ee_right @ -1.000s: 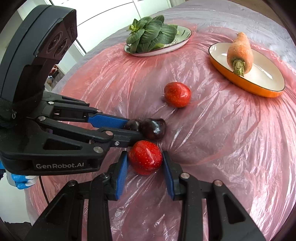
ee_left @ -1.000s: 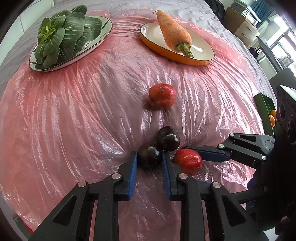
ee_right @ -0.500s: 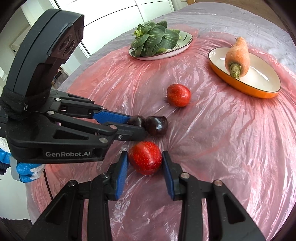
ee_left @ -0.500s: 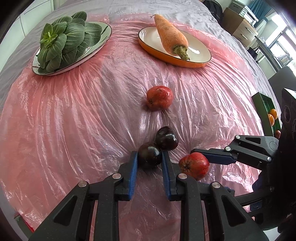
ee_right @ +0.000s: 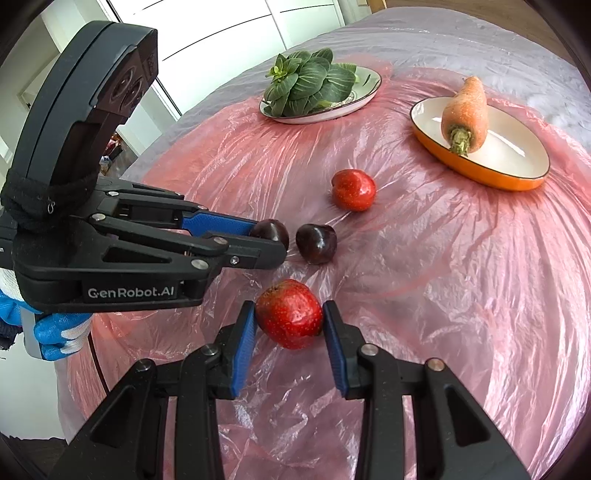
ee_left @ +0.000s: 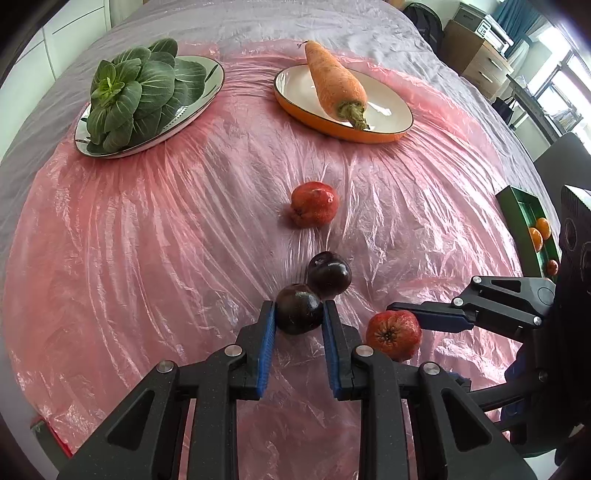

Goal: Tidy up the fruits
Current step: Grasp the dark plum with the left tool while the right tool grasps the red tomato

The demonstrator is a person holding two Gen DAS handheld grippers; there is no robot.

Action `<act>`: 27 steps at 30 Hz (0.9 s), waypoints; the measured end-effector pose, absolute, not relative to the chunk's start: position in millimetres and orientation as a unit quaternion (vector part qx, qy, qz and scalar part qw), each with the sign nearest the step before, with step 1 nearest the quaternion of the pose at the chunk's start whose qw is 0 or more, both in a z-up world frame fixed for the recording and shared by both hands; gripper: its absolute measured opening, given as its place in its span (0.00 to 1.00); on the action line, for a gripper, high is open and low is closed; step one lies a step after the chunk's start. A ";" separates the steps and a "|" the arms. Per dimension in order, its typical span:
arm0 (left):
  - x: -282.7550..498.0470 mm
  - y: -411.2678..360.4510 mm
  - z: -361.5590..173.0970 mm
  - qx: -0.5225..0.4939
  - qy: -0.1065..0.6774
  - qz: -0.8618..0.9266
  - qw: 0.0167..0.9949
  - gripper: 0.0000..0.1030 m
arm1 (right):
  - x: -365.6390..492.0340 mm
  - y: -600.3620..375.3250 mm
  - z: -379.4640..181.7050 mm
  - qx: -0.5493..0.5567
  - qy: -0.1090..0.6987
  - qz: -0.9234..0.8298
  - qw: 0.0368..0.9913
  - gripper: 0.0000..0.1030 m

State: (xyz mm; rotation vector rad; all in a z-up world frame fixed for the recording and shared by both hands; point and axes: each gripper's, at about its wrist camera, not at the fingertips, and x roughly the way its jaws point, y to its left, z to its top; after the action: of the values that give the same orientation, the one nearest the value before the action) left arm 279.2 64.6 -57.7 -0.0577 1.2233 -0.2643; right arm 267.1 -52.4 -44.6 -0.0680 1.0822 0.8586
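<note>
The left tongs (ee_left: 298, 314) gripped a dark plum (ee_left: 297, 308) low over the bench (ee_left: 147, 236). The right tongs (ee_right: 289, 320) clamped a round red fruit (ee_right: 289, 319), its calyx end facing the left camera.

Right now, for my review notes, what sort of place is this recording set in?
Probably a home dining room or lived-in indoor room: a cloth-covered table under a pink plastic sheet, with a carrot plate and greens plate, plus a drawer cabinet by bright windows.
</note>
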 end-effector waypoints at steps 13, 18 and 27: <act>263.6 68.1 -47.8 -0.022 0.559 -0.118 0.820 0.20 | 253.6 -58.3 -34.9 -0.025 0.494 0.395 0.774 0.50; 253.0 67.0 -44.9 -0.025 0.560 -0.121 0.819 0.20 | 248.2 -61.4 -32.8 -0.018 0.495 0.392 0.775 0.50; 228.0 61.9 -36.8 -0.036 0.562 -0.125 0.817 0.20 | 228.6 -73.1 -24.0 0.000 0.498 0.387 0.776 0.50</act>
State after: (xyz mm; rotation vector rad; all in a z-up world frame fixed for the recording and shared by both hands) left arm 228.0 61.9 -36.8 -0.0768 1.1973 -0.2670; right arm 228.6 -73.1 -24.0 0.0003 1.0767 0.8382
